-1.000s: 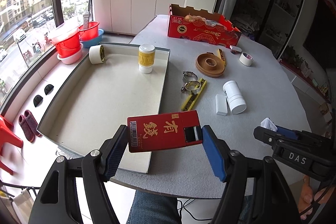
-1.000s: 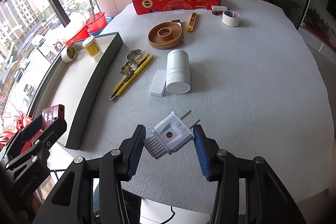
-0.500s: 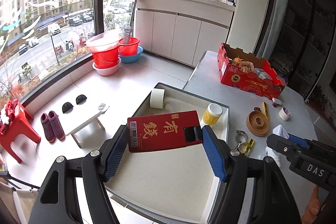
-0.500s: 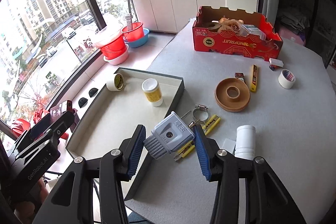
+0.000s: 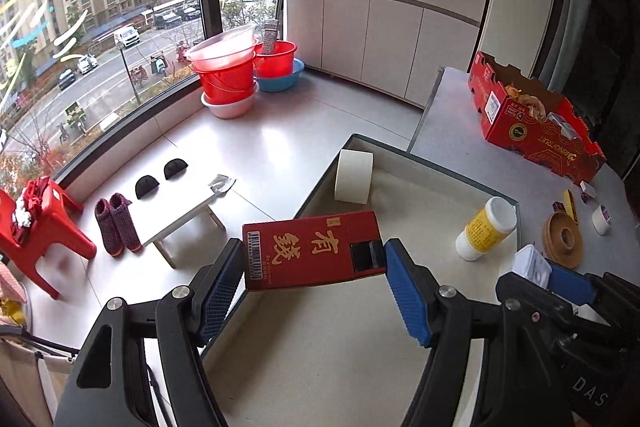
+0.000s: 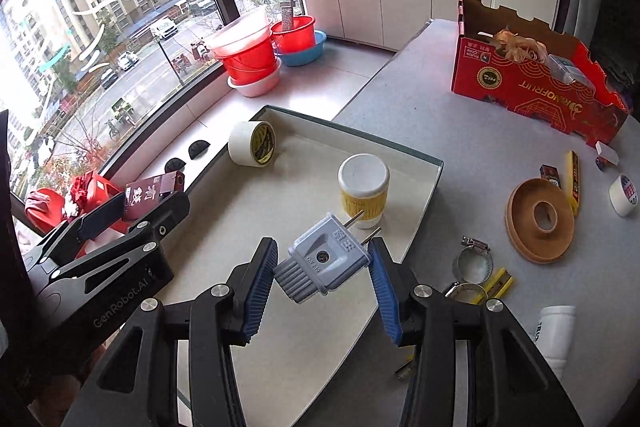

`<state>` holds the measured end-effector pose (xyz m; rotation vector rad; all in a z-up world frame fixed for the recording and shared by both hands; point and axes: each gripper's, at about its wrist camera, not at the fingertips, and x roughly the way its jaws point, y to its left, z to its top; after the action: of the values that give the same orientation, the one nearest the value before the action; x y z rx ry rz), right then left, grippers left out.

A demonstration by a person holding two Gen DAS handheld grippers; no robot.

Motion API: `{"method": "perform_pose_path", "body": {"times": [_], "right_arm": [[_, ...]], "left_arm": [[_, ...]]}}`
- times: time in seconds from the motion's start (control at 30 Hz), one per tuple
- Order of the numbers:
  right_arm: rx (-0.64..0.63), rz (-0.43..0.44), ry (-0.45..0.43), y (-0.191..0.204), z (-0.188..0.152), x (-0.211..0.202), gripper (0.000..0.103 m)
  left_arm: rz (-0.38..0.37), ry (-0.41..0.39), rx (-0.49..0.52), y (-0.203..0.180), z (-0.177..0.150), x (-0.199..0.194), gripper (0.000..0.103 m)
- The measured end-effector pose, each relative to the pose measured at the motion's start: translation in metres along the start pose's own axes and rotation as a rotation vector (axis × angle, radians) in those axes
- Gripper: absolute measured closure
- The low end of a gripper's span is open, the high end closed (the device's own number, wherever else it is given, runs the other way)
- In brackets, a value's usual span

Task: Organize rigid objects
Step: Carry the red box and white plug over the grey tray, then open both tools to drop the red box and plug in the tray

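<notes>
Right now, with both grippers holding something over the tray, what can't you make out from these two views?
- Left wrist view: the tray floor beneath the red box, hidden by the box and the left gripper.
- Right wrist view: the white bottle is partly hidden by the right gripper.
- Right wrist view: the embossed marks on the plug are too small to read.

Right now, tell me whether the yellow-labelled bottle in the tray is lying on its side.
No. The yellow-labelled bottle stands upright on the tray floor, white cap up, beyond the plug held in the right tool.
</notes>
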<state>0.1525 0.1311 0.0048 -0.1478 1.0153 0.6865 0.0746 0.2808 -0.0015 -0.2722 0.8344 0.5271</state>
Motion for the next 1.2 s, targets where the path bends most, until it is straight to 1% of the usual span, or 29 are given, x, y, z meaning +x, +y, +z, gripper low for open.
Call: {"method": "perform_pose_path", "body": {"times": [0.17,0.67,0.8,0.83,0.87,0.9,0.93,0.97,1.03,1.07,1.2], "right_arm": [[-0.023,-0.020,0.007,-0.001,0.000,0.011,0.055],[-0.019,-0.015,0.020,0.000,0.007,0.024,0.055],[-0.023,-0.014,0.019,0.000,0.006,0.023,0.055],[-0.024,-0.014,0.021,0.000,0.006,0.022,0.049],[-0.023,-0.016,0.024,-0.001,0.006,0.021,0.037],[-0.014,-0.039,0.020,-0.004,0.005,0.018,0.030],[-0.002,-0.053,0.019,-0.008,0.004,0.016,0.016],[0.013,-0.053,0.012,-0.012,0.002,0.012,0.010],[0.039,-0.052,-0.002,-0.018,-0.004,0.001,0.009],[0.046,-0.060,-0.001,-0.021,-0.008,-0.003,0.009],[0.105,-0.092,0.013,-0.037,-0.031,-0.018,0.009]], "left_arm": [[-0.002,0.021,0.003,-0.002,0.001,0.012,0.029],[-0.005,0.057,0.014,-0.005,0.004,0.029,0.029],[-0.028,0.068,0.034,-0.009,0.001,0.031,0.028],[-0.034,0.069,0.041,-0.011,0.001,0.032,0.026],[-0.028,0.067,0.044,-0.011,-0.001,0.032,0.022],[-0.028,0.070,0.043,-0.010,-0.001,0.032,0.018],[-0.039,0.080,0.041,-0.009,-0.002,0.033,0.015],[-0.052,0.091,0.038,-0.009,-0.004,0.033,0.013],[-0.069,0.101,0.035,-0.010,-0.007,0.032,0.000],[-0.073,0.091,0.034,-0.012,-0.009,0.030,0.000],[-0.071,0.092,0.063,-0.025,-0.017,0.027,0.000]]}}
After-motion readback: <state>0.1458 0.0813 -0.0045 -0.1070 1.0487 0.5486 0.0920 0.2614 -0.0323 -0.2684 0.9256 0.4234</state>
